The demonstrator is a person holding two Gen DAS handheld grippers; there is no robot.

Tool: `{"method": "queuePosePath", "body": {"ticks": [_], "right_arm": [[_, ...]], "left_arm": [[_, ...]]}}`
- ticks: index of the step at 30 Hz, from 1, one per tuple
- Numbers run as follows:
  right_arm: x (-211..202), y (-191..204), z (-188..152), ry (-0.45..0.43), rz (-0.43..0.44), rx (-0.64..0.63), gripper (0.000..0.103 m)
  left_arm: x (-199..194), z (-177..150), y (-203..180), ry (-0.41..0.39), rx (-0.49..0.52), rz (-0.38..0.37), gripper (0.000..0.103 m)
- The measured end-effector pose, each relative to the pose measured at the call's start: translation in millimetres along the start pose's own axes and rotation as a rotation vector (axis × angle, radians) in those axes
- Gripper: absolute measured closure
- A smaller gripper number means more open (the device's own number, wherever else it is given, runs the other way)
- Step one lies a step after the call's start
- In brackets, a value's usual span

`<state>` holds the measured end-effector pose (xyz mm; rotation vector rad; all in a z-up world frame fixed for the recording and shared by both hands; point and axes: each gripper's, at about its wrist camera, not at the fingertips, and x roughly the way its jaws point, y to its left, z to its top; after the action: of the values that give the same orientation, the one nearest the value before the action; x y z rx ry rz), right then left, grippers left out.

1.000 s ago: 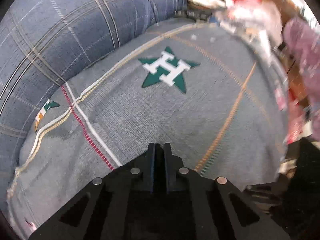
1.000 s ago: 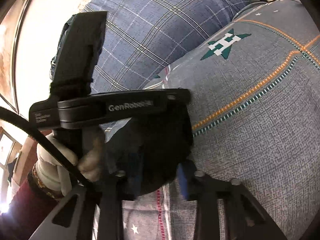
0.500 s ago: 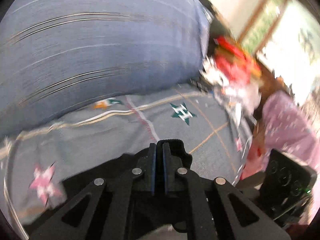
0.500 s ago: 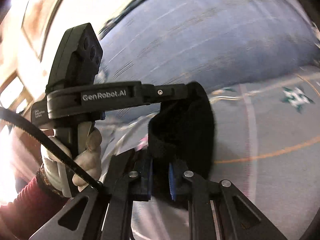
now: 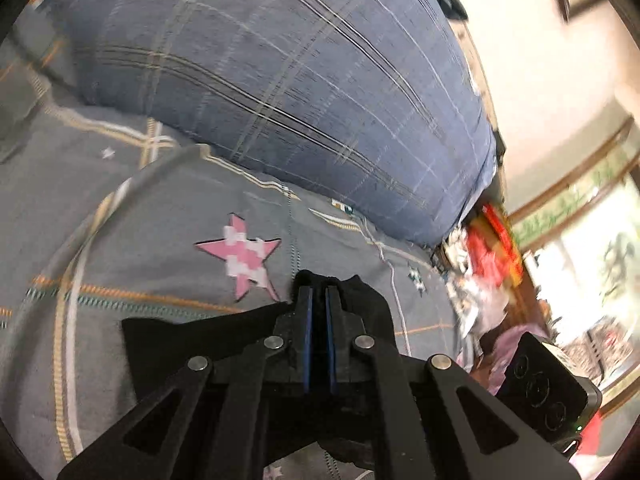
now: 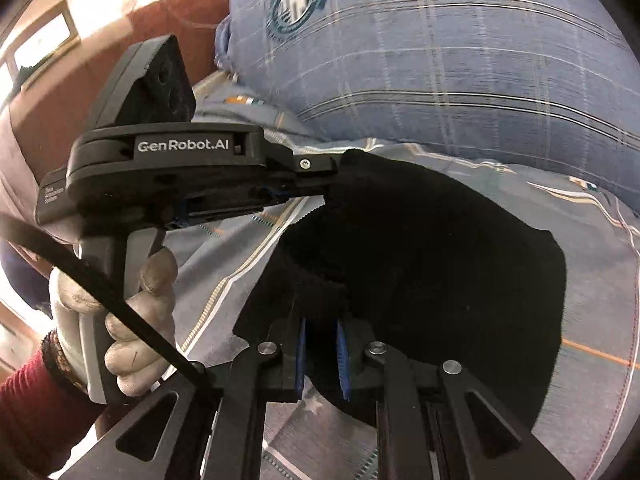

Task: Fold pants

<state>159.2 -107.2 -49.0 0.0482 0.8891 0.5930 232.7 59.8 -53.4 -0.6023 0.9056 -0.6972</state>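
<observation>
Since the earlier frames both grippers have swung across the bed, carrying the black pants [image 6: 432, 264] from the green-star patch to beside a pink star [image 5: 244, 254]. The left gripper [image 5: 316, 300] is clenched on one corner of the cloth. The right gripper [image 6: 322, 334], its jaws just closed further, grasps another bunch. The pants hang slack between them above the grey bedsheet [image 5: 120, 240], near the blue pillow [image 5: 280, 80]. Folding seems barely begun; laying flat and creasing remain.

Left tool [image 5: 316, 300] clamped on black pants [image 5: 192, 340] above star-patterned bedsheet [image 5: 120, 248].
</observation>
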Motion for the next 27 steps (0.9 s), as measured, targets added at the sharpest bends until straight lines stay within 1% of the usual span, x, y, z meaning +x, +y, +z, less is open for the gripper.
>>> {"method": "queuePosePath", "body": {"ticks": [3,5,7,11,12,13,14,15,16,17,19,21,23,24,25,26,27], "right_arm": [[2.3,16.8,3.2,0.009,-0.010,-0.044,0.089],[7.5,30.7,7.0,0.020,-0.010,-0.075,0.089],[15.9,38.5,9.7,0.034,-0.007,-0.092,0.089],[47.9,54.1,12.3,0.082,0.003,-0.130,0.089],[58.2,55.6,11.6,0.103,0.010,-0.137,0.087],[65.3,55.7,10.6,0.118,0.022,-0.137,0.081],[73.3,53.6,8.1,0.131,0.053,-0.123,0.075],[76.2,52.8,9.6,0.124,0.071,-0.113,0.070],[74.9,50.9,8.9,0.111,0.103,-0.094,0.059],[72.3,50.2,9.6,0.108,0.132,-0.076,0.048],[57.9,51.1,9.5,0.092,0.180,-0.058,0.038],[39.1,54.1,7.5,0.073,0.203,-0.071,0.037],[19.0,51.1,7.8,0.055,0.230,-0.070,0.036],[5.1,45.1,9.1,0.036,0.244,-0.053,0.036],[-8.5,35.8,11.2,0.007,0.239,-0.026,0.036],[-22.7,28.0,9.8,-0.019,0.223,0.000,0.036],[-30.0,19.4,11.4,-0.036,0.201,0.023,0.036]], "left_arm": [[-18.0,-4.5,11.5,-0.052,-0.029,-0.039,0.098],[-27.7,-7.3,21.7,-0.081,-0.056,-0.047,0.098],[-35.4,-9.3,36.4,-0.102,-0.086,-0.037,0.098],[-38.5,-20.2,78.6,-0.107,-0.206,-0.016,0.097],[-38.0,-22.7,83.9,-0.105,-0.221,-0.007,0.095],[-36.6,-26.9,92.9,-0.102,-0.248,0.014,0.092],[-37.2,-29.2,98.1,-0.103,-0.265,0.019,0.083],[-39.5,-31.3,103.1,-0.107,-0.281,0.011,0.078],[-43.8,-32.7,106.9,-0.118,-0.293,-0.003,0.072],[-53.0,-34.2,110.0,-0.143,-0.299,-0.021,0.072],[-66.3,-34.2,112.3,-0.179,-0.297,-0.036,0.071],[-83.0,-35.1,110.8,-0.228,-0.306,-0.061,0.069],[-96.2,-34.2,97.4,-0.262,-0.286,-0.065,0.069],[-99.0,-33.3,85.0,-0.268,-0.259,-0.067,0.069],[-97.3,-31.7,73.4,-0.263,-0.234,-0.074,0.067],[-93.4,-29.3,63.4,-0.252,-0.214,-0.077,0.063],[-88.5,-26.6,53.3,-0.239,-0.193,-0.075,0.061]]}}
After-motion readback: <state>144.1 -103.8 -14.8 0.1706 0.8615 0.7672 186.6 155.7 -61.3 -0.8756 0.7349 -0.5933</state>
